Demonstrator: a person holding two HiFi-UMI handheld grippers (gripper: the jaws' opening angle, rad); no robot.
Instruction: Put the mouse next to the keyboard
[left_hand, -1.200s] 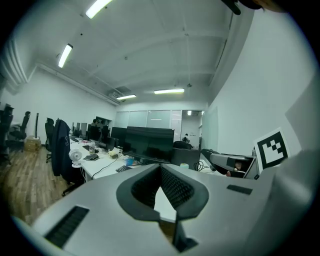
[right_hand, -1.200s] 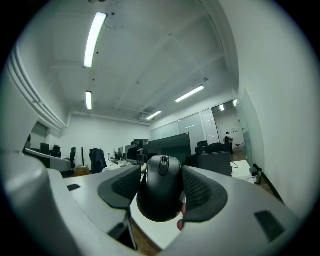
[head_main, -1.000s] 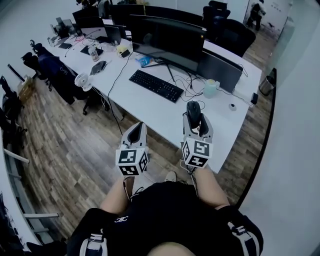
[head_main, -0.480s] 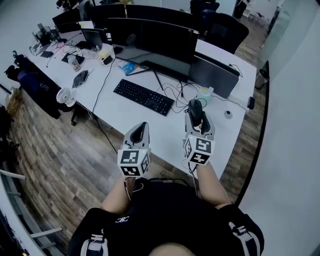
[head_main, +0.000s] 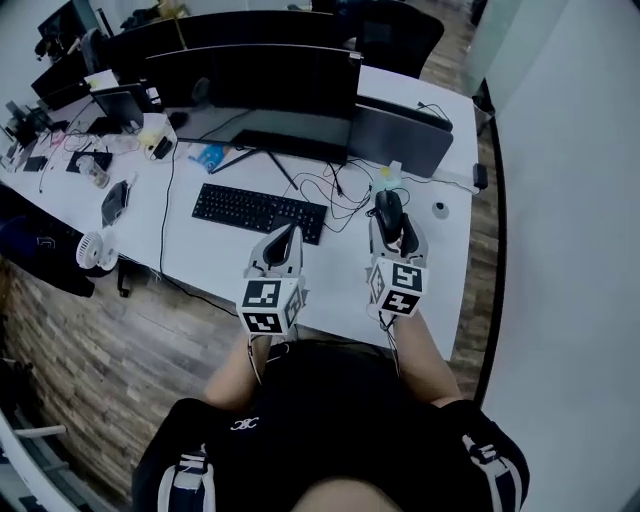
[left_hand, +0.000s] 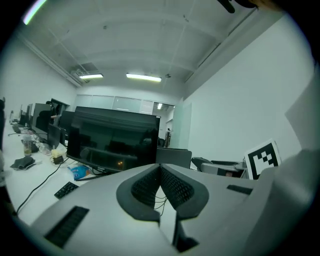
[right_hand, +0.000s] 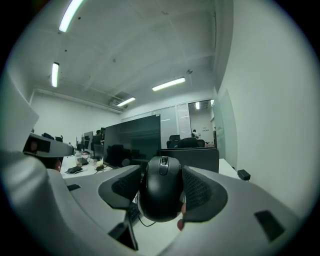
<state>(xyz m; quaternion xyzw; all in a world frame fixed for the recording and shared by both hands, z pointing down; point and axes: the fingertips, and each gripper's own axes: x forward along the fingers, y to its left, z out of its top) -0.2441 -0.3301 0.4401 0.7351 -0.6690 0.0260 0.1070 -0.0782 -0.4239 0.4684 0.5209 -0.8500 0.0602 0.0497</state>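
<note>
My right gripper (head_main: 390, 222) is shut on a black mouse (head_main: 388, 210), held above the white desk (head_main: 340, 290) to the right of the black keyboard (head_main: 258, 211). In the right gripper view the mouse (right_hand: 161, 194) sits squeezed between both pads, its wheel facing up. My left gripper (head_main: 284, 246) hovers near the keyboard's right end, and in the left gripper view its jaws (left_hand: 161, 185) are shut with the pads touching and nothing between them.
A wide dark monitor (head_main: 255, 80) stands behind the keyboard, with tangled cables (head_main: 350, 190) at its foot. A small round object (head_main: 439, 209) lies at the right of the desk. Clutter and a small fan (head_main: 92, 250) sit at the left end. Wood floor lies below the desk edge.
The view has shifted closer over the desk. Both grippers have come forward above the desk top, the right one still carrying the mouse, the left now beside the keyboard's right end.
</note>
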